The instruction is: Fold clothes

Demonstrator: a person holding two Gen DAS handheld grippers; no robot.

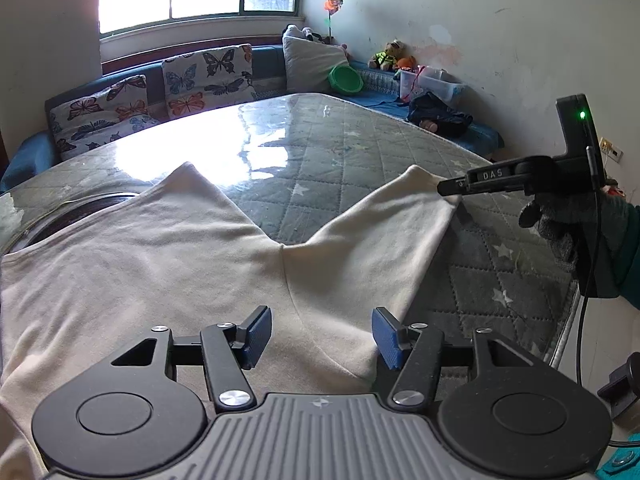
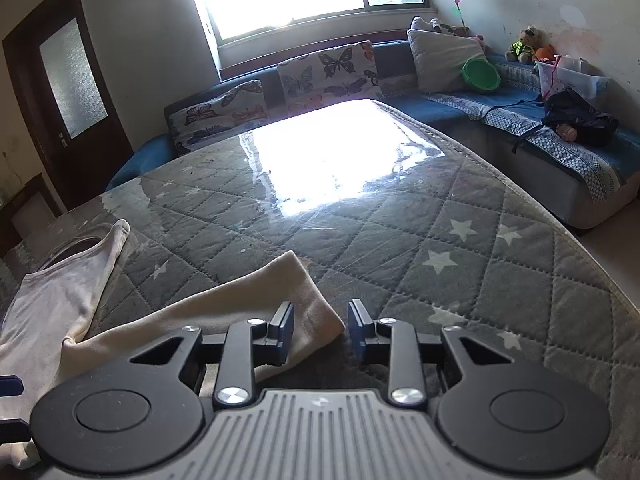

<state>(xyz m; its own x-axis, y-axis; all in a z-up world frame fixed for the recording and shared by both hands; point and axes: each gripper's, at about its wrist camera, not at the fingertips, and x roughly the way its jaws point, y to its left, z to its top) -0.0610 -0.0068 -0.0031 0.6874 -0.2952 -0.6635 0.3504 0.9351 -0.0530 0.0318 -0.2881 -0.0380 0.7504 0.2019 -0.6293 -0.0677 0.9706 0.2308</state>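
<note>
The right gripper [image 2: 320,330] is hovering with jaws apart at the cuff of the cream shirt [image 1: 160,264], while the left gripper [image 1: 322,336] is waiting released over the hem. The shirt is lying flat on the quilted mattress [image 2: 460,280] — soft, light and likely to sag, so cuff and hem edges look the best holds. The gloved right hand [image 1: 560,220] is reaching in level from the side.
</note>
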